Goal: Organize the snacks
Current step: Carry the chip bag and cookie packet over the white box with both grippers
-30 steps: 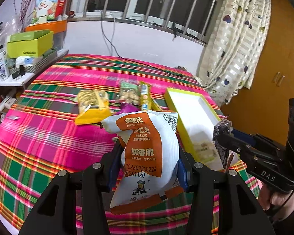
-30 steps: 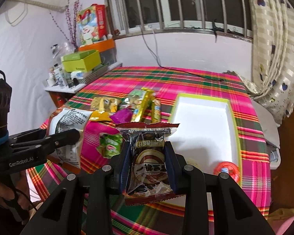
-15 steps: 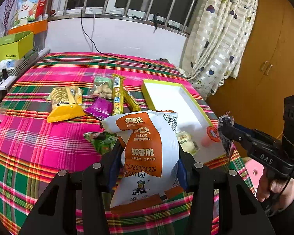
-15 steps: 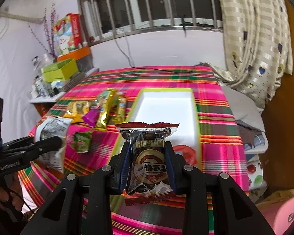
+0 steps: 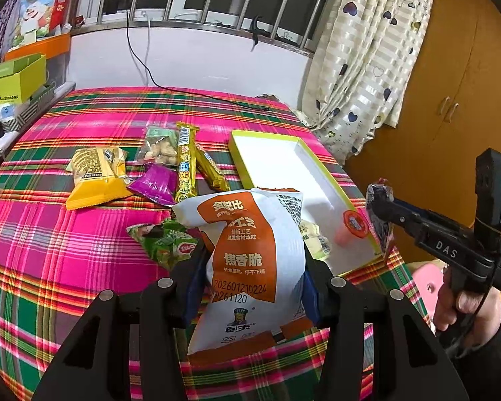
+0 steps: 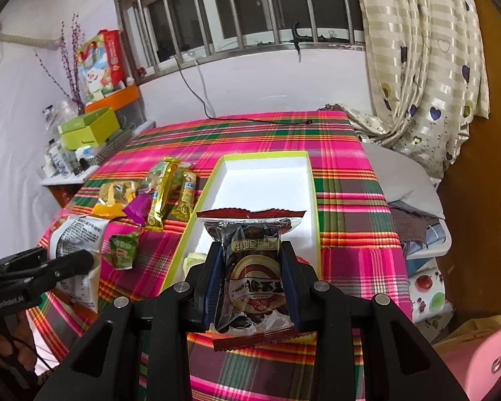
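Gripping a puffy white and orange snack bag (image 5: 250, 260) in my left tool (image 5: 250, 287), I had its blue pads pressed into both crinkled sides at the lower centre of the left view. My right tool (image 6: 252, 287) was clamped on a glossy dark foil packet (image 6: 252, 267) with red serrated seams, low in the centre of the right view. Both packs hung above the near edge of the plaid-covered surface (image 5: 66, 250). Just beyond them lay the shallow rectangular tray (image 6: 314, 183), white inside with a lime-green rim; a round red-labelled item (image 5: 352, 222) and a pale wrapped piece (image 5: 314, 240) sat at its near end. I judged this to be the carrying step, with the drop into the tray not yet made. Next I would need to bring each pack over bare tray floor and let go. Left of the tray, in mid-frame, waited a yellow pouch (image 5: 95, 175), a purple sachet (image 5: 155, 183), two gold foil sticks (image 5: 185, 167) and a green wrapper (image 5: 165, 239).
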The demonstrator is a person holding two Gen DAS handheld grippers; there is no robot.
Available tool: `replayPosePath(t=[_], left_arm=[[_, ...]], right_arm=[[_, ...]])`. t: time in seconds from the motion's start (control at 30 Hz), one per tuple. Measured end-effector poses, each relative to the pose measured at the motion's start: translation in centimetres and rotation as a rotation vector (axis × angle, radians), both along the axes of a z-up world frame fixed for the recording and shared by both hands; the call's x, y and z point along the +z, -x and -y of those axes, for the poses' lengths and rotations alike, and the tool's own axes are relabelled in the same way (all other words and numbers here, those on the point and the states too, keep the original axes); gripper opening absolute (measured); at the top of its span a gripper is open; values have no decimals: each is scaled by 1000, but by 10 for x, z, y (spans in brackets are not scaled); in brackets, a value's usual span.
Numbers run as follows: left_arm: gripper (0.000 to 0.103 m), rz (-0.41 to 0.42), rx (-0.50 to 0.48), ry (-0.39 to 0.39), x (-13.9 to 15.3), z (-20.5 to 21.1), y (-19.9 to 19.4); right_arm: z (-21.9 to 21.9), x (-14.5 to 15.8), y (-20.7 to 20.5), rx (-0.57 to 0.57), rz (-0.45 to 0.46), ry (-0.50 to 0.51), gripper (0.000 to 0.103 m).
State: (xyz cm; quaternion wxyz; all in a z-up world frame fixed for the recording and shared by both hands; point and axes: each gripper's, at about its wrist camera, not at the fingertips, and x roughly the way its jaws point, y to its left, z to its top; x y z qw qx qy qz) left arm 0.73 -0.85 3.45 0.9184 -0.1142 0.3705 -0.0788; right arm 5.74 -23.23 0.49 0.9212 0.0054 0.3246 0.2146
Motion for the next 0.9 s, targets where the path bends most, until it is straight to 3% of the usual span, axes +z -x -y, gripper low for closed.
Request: replayPosePath(t=[0.4,0.9], left_arm=[[49,-21,0,1,-5,-2,-16],[49,-56,-52,-6,-14,12,-68]], right_arm=[[-38,-12,-29,91,-32,-3,31],[-24,-34,-89,-11,-100,-10,31]])
